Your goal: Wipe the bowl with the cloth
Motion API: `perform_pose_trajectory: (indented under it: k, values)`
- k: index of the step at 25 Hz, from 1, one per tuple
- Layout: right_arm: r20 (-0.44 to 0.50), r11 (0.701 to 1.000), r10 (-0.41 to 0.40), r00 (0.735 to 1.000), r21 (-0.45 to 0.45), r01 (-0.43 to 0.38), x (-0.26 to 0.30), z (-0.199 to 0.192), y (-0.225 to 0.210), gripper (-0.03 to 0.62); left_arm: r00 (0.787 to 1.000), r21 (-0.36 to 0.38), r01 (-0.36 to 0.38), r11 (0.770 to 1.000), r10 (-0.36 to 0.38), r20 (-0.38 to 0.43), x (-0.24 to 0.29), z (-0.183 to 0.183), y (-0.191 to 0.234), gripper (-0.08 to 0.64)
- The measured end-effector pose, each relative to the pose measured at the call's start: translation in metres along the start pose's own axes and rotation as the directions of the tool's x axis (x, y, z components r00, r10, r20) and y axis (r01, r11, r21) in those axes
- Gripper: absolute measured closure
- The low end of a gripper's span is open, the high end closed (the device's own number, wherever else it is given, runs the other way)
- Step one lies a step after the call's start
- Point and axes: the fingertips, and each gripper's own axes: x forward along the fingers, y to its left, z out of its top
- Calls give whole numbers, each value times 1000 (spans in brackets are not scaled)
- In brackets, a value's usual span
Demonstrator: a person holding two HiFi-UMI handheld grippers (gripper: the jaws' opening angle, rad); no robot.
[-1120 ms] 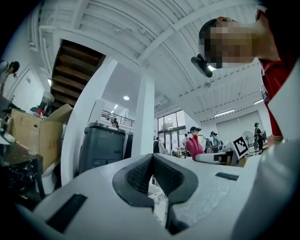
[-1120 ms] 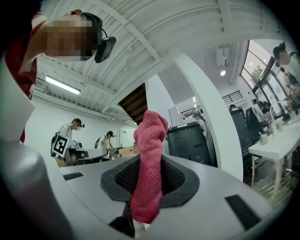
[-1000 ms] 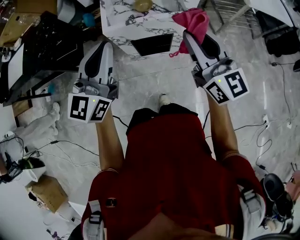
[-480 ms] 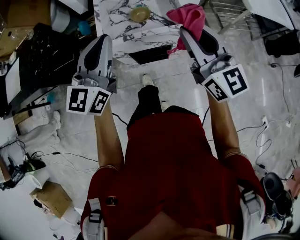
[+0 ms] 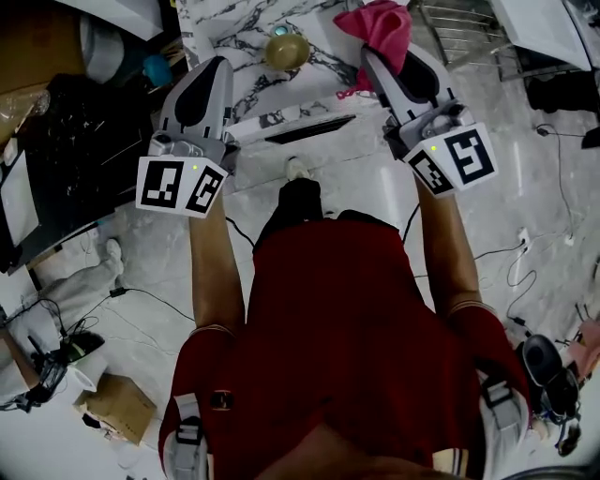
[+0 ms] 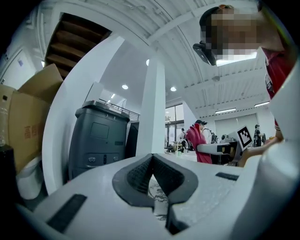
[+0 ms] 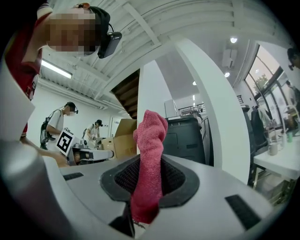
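So the right claw (image 7: 148, 185) is pinching the pink cloth (image 7: 150, 140), which pokes up out of its jaws, the left claw (image 6: 152, 159) is pressed together and empty, and the little bowl (image 5: 286, 51) sits on the marble desk (image 5: 230, 37) between them, clear of both.

**Background stuff around the marble table, quick rundown**

From the head view, there's a white marble-veined table (image 5: 246, 42) at top centre. The upper left has a black worktop (image 5: 75, 131), with a small blue thing (image 5: 157, 68) just past its far corner. A cardboard box (image 5: 117, 405) sits on the pale floor (image 5: 356, 187) at lower left, and a metal rack (image 5: 459, 23) shows at upper right.

In the left gripper view, a dark grey cabinet (image 6: 101, 138) stands just beside a white pillar (image 6: 153, 110), with a big cardboard carton (image 6: 26, 112) at the left edge. In the right gripper view, a couple of people (image 7: 58, 123) are standing around at middle left.
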Motion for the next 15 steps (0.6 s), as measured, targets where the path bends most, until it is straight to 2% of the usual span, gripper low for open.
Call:
perform_pose_trajectory:
  k: [7, 15]
  values:
    - [-55, 999, -25, 998, -29, 24, 62, -24, -20, 500, 997, -49, 49, 998, -52, -55, 49, -31, 43, 554]
    - [-165, 995, -24, 986, -100, 7, 103, -60, -31, 500, 983, -139, 28, 990, -53, -176, 86, -80, 79, 552]
